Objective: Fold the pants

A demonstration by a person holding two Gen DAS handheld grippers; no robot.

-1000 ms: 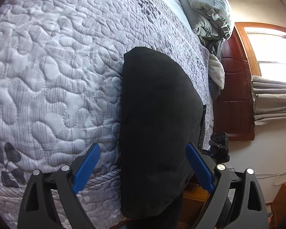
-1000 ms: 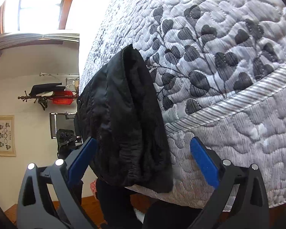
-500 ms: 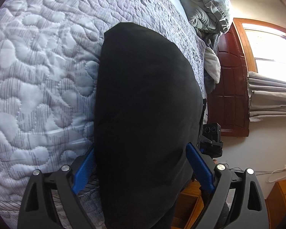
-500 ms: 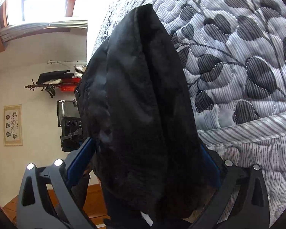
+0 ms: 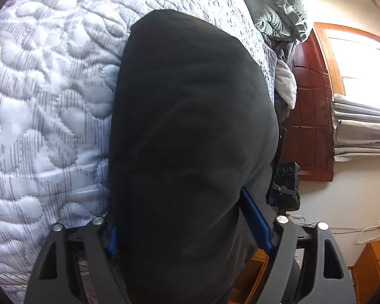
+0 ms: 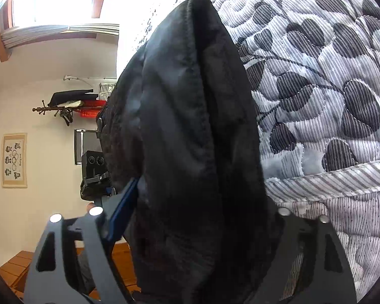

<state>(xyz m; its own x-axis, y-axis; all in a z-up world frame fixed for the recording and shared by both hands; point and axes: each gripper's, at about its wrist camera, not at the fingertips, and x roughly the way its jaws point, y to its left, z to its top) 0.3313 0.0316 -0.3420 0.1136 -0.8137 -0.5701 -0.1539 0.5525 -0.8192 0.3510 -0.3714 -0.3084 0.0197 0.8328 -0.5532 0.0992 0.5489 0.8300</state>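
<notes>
The quilted bed (image 5: 45, 106) carries the black pants (image 5: 190, 131), which lie along its edge with one end hanging over the side. Both claws are closing with thick fabric between the jaws: the left claw (image 5: 187, 225) on one stretch, the right claw (image 6: 200, 202) on the bunched, seamed stretch. I'd judge the risk is catching only the top layer, so the fold sags or slides off the bed.

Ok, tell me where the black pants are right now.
The black pants lie at the edge of the quilted bed, filling the centre of both wrist views, between the closing jaws of the left gripper and right gripper.
</notes>
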